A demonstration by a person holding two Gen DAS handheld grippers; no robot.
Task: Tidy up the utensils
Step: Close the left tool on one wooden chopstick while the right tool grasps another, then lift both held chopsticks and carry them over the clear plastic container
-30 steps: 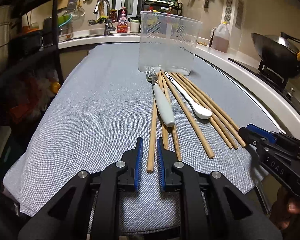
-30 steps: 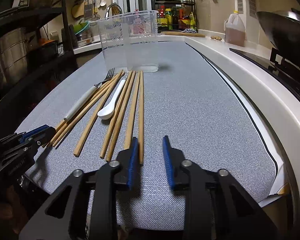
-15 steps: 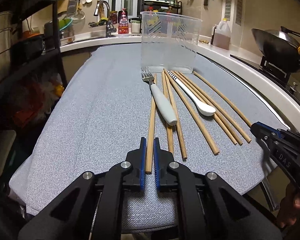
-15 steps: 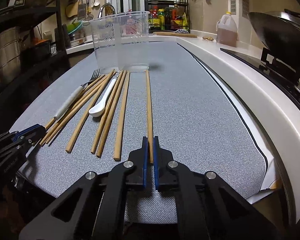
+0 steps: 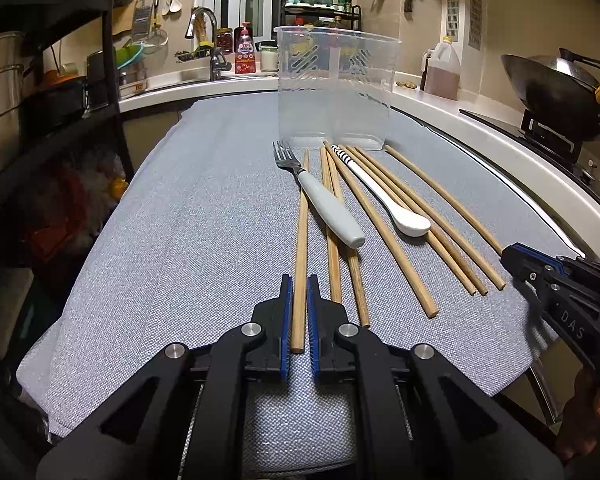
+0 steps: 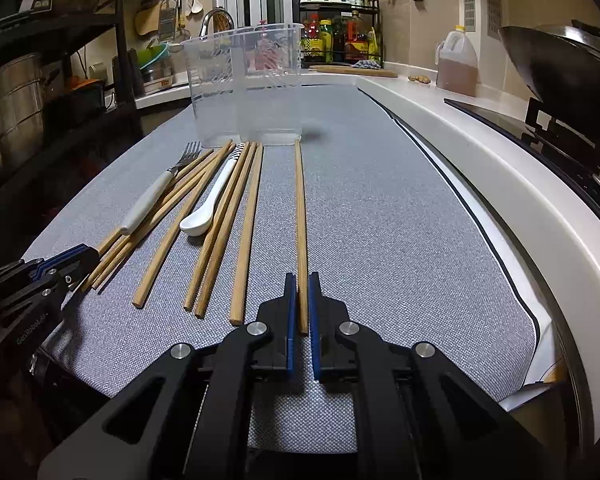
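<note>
Several wooden chopsticks, a white-handled fork and a white spoon lie on a grey cloth in front of a clear plastic two-part holder. My left gripper is shut on the near end of the leftmost chopstick. My right gripper is shut on the near end of the rightmost chopstick, which lies apart from the rest. The fork, spoon and holder also show in the right wrist view. Each gripper appears in the other's view, the right and the left.
A wok on a stove stands at the right past the white counter edge. An oil jug, a sink with a tap and a spice rack lie behind. A black shelf rack stands left of the cloth.
Both grippers moved forward and closed: the left onto the leftmost chopstick, the right onto the rightmost one. The right chopstick has shifted right, away from the others.
</note>
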